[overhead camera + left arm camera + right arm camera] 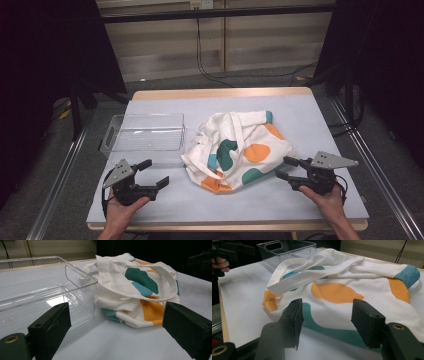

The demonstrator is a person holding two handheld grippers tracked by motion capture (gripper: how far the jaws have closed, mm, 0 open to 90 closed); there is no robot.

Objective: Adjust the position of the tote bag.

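Both hands sit at the bottom edge of the high view, each with a gripper aimed inward at the crumpled tote bag point(239, 152) in the middle of the frame. Right gripper point(287, 175), lower right, has its jaws spread and nothing between them, and it's the closer one: its tips are just beside the bag's lower right hem. From its own view the jaws frame the teal and orange cloth right ahead. Left gripper point(154, 174), lower left, is also parted and empty, sitting a little farther off from the bag's lower left corner. The bag's long axis runs from lower left to upper right. The clear plastic bin point(145, 132) lies in the centre left, touching the bag's left side. My call: right reaches first.
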